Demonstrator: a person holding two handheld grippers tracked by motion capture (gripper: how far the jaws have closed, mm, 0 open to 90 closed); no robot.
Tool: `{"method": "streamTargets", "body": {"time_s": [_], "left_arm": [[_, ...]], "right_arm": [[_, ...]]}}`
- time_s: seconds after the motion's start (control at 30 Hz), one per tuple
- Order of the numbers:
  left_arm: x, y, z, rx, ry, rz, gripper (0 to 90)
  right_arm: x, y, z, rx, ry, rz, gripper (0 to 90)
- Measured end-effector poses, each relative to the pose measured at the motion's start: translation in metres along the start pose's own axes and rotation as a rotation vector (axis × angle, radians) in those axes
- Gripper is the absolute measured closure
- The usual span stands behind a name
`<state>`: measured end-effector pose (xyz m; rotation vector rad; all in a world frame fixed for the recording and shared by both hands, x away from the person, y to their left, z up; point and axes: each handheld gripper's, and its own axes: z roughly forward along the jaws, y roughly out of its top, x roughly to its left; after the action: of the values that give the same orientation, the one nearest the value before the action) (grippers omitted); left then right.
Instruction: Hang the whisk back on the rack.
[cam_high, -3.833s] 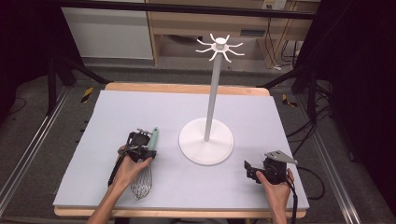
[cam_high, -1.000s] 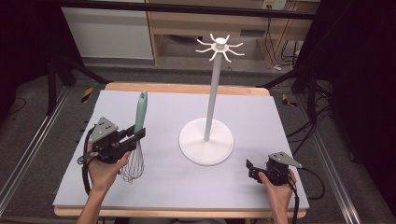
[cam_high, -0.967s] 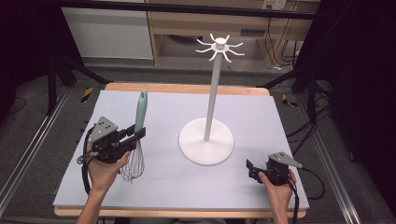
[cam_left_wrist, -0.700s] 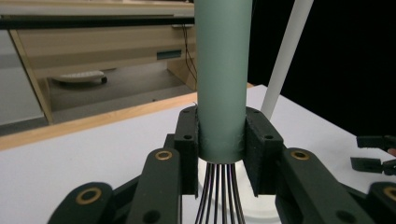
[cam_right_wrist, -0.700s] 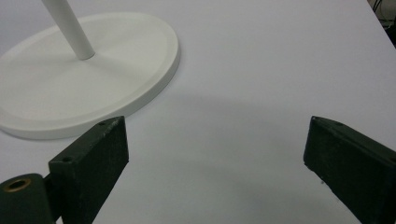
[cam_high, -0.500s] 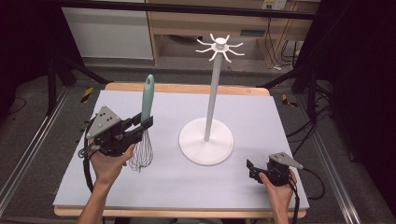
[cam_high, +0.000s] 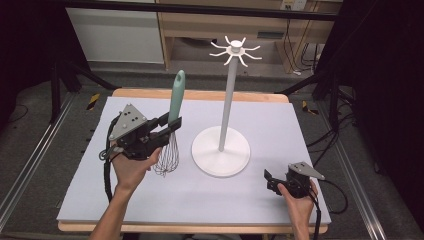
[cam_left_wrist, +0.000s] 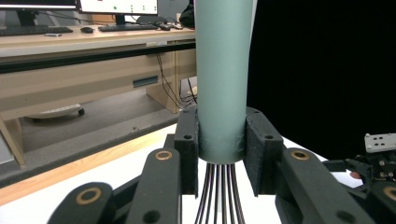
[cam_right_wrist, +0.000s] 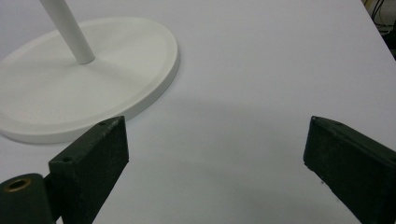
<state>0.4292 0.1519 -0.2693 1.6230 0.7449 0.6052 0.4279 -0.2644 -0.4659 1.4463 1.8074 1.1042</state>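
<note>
The left gripper (cam_high: 172, 125) clamps the green-handled wire whisk (cam_high: 172, 120) upright above the table's left side, left of the white hook stand (cam_high: 221, 150). The right gripper (cam_high: 268, 179), jaws wide and empty, rests near right.

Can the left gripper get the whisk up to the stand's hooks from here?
Probably yes: the left gripper clamps the whisk upright by its handle, and nothing stands between it and the hooks of the stand.
</note>
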Motion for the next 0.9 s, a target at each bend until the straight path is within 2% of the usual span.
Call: {"method": "streamTargets", "body": {"time_s": [0.1, 0.27, 0.9], "left_arm": [[-0.003, 0.005, 0.003, -0.006, -0.012, 0.003, 68.6], [-0.01, 0.013, 0.008, -0.008, -0.026, 0.033, 68.6], [-0.026, 0.028, 0.027, -0.011, -0.056, 0.054, 68.6]], "right_arm": [[0.0, 0.0, 0.001, 0.004, 0.0, -0.003, 7.1], [0.0, -0.001, 0.0, 0.008, -0.004, -0.002, 7.1], [0.0, -0.002, 0.001, 0.011, -0.008, -0.003, 7.2]]}}
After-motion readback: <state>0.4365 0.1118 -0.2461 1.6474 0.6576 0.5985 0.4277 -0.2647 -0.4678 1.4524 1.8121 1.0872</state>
